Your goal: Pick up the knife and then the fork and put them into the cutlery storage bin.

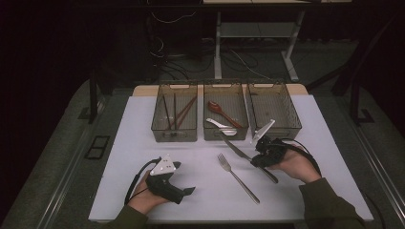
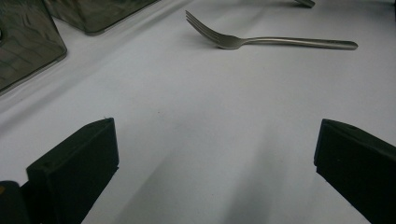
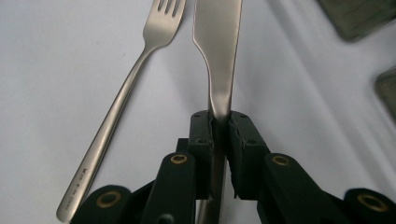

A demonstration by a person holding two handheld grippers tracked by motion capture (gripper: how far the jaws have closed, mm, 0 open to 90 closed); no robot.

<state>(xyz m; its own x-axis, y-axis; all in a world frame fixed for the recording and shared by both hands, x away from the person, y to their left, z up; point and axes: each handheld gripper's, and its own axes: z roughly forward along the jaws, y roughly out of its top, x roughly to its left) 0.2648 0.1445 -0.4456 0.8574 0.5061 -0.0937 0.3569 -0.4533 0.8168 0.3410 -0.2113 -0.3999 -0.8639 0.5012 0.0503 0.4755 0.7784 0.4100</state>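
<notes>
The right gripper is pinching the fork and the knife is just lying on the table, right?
Not quite: in the right gripper view the right gripper is pinching the knife, and the fork is the one lying loose on the table.

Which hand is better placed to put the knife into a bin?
Right: the right tool is already shut on the knife, close to the bins. The left tool is open, farther back.

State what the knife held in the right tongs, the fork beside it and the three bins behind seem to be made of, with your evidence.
Knife: apparently brushed steel, with a grey satin sheen.
Fork: the same matte silver metal, with stamped lettering on its handle.
Bins: probably smoky translucent plastic, since the cutlery shows through their walls.
</notes>
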